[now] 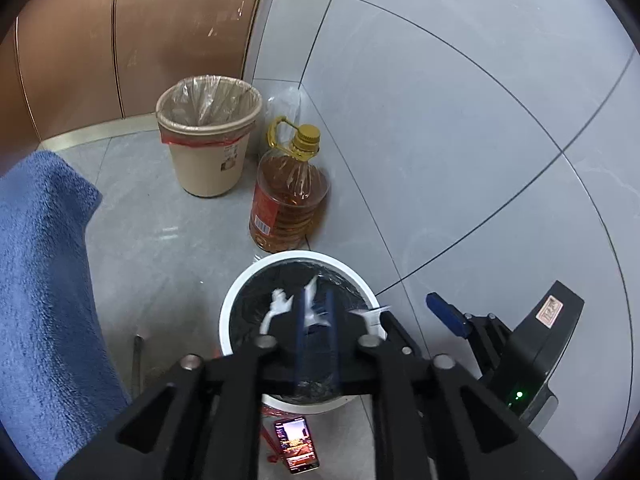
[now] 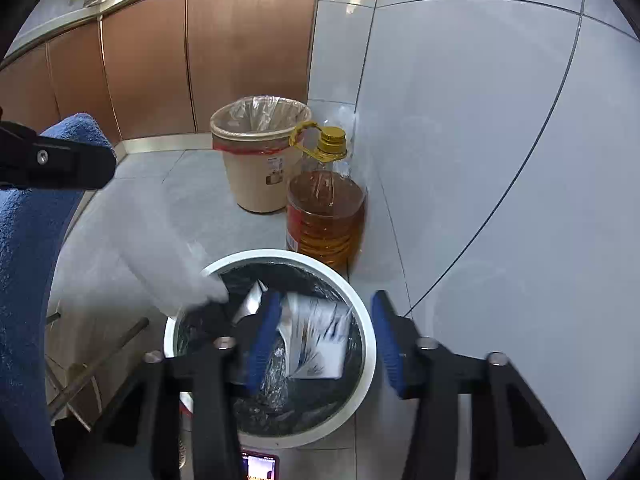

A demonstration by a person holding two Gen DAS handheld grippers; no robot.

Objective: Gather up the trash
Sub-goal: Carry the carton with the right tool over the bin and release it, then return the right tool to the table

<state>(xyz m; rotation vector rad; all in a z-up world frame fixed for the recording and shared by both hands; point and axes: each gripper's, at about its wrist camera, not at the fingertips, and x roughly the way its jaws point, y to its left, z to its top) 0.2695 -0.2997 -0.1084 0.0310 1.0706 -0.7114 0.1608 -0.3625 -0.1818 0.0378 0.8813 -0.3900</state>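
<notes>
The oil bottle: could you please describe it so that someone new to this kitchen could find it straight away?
Start at the brown cabinets where they meet the white tiled wall. On the floor in that corner a beige bin stands, and the oil bottle stands beside it, against the wall, just behind the white bin. It alone is clear plastic, with amber liquid, a yellow cap and handle, and a red label.

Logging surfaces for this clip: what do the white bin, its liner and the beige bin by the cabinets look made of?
White bin: likely smooth plastic, with a glossy, even rim. Its liner: thin black plastic film, crinkled and glinting. Beige bin: probably matte plastic, with a clear, creased film bag folded over its rim.
</notes>
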